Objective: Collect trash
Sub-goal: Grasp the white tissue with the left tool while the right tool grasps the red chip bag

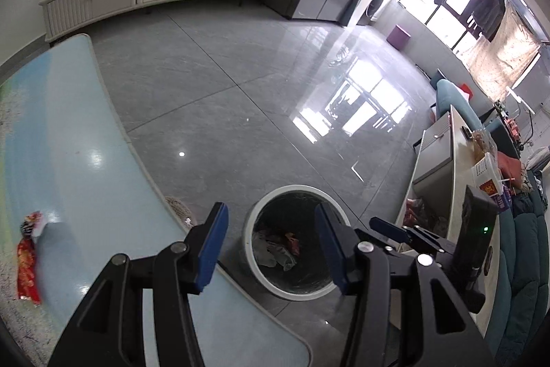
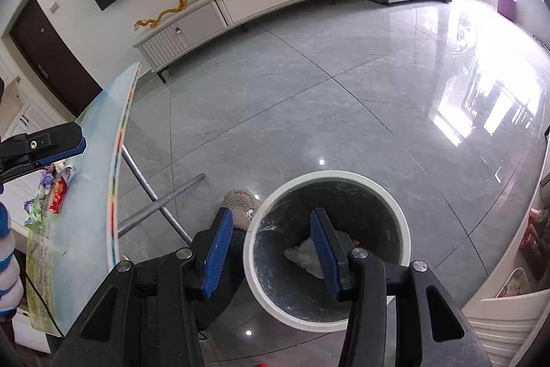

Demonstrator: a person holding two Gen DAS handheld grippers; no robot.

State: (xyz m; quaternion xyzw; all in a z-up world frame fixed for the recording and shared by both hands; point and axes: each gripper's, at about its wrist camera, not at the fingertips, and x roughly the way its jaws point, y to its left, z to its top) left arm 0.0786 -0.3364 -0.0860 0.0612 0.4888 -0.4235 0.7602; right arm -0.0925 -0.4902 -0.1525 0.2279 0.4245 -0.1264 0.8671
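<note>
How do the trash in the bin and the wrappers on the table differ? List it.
1. The trash lies inside the white bin on the floor; the wrappers lie on the blue table.
2. The trash sits heaped together, partly pale and crumpled; the wrappers lie spread out, mostly red.
Shared: neither is held by a gripper.

open bin [image 2: 326,250] mouth, table [image 2: 92,140] edge left

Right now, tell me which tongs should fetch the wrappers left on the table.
Left. The left tongs hang open and empty beside the table holding the red wrappers; the right tongs, also open, hover over the bin.
</note>
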